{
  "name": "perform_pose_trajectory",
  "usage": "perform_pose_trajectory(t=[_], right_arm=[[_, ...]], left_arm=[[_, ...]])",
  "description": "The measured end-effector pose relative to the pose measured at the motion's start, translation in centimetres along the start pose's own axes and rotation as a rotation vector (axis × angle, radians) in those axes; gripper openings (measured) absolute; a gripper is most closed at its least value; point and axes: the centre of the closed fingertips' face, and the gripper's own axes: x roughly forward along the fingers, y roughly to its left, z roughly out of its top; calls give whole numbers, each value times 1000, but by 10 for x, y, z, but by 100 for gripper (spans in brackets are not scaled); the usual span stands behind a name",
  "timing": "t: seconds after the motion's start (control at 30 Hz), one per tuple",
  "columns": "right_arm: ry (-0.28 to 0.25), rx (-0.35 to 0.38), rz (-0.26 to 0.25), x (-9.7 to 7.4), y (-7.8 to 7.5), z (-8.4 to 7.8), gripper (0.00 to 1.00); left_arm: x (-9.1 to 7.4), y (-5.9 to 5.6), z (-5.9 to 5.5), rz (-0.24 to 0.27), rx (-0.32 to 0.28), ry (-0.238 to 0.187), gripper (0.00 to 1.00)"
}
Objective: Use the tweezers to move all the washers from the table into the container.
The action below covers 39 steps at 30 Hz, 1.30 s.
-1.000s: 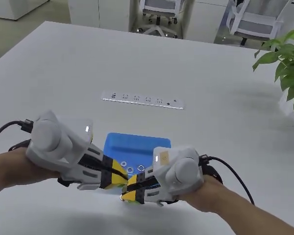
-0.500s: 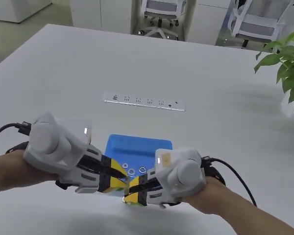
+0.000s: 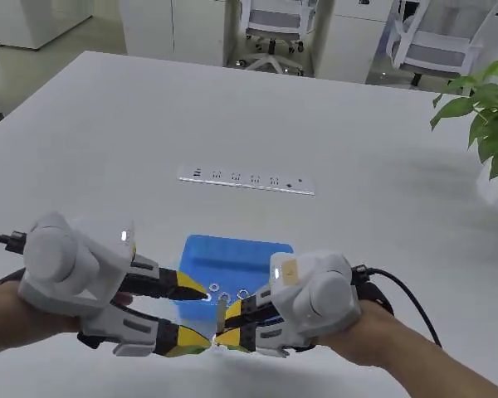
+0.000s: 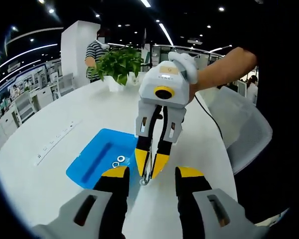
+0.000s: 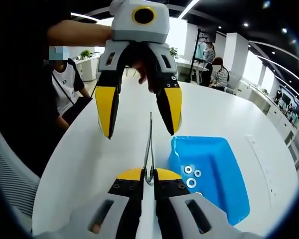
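A blue container [image 3: 236, 250] lies on the white table with three washers [image 3: 225, 295] at its near end. They also show as washers [image 5: 191, 177] inside the container [image 5: 219, 164], and as washers [image 4: 117, 161] in the container [image 4: 92, 162]. My right gripper [image 3: 226, 325] is shut on thin metal tweezers [image 3: 220, 308], which stick out toward the left gripper. The tweezers [image 5: 150, 137] rise from the right gripper [image 5: 149, 174]. My left gripper [image 3: 197, 317] stands open, one jaw on each side of the tweezers without touching them. The left gripper [image 4: 152, 172] faces the right gripper [image 4: 148, 174].
A white power strip [image 3: 245, 179] lies beyond the container. A potted plant [image 3: 491, 116] stands at the table's right edge and office chairs [image 3: 270, 16] behind the far edge. People stand in the background of both gripper views.
The left gripper's jaws, close together by the tweezers before, have spread wide open. The right gripper still holds the tweezers. The head camera has tilted.
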Motion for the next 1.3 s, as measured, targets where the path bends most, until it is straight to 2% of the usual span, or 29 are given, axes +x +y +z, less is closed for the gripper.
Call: perform_pose_trajectory(t=[0.23, 0.43, 0.87, 1.07, 1.3], right_arm=[[-5, -16, -8, -8, 2, 8, 8], [-11, -32, -15, -18, 0, 15, 8], [-15, -41, 0, -31, -1, 27, 8], [-26, -32, -3, -39, -5, 34, 8], [-46, -18, -21, -48, -20, 39, 9]], left_arm=[[-8, -3, -2, 64, -39, -27, 59], [-13, -1, -7, 112, -64, -33, 71], [-24, 2, -12, 205, -111, -69, 90], [-28, 3, -14, 233, -120, -77, 95], [-28, 4, -15, 257, -139, -96, 99]])
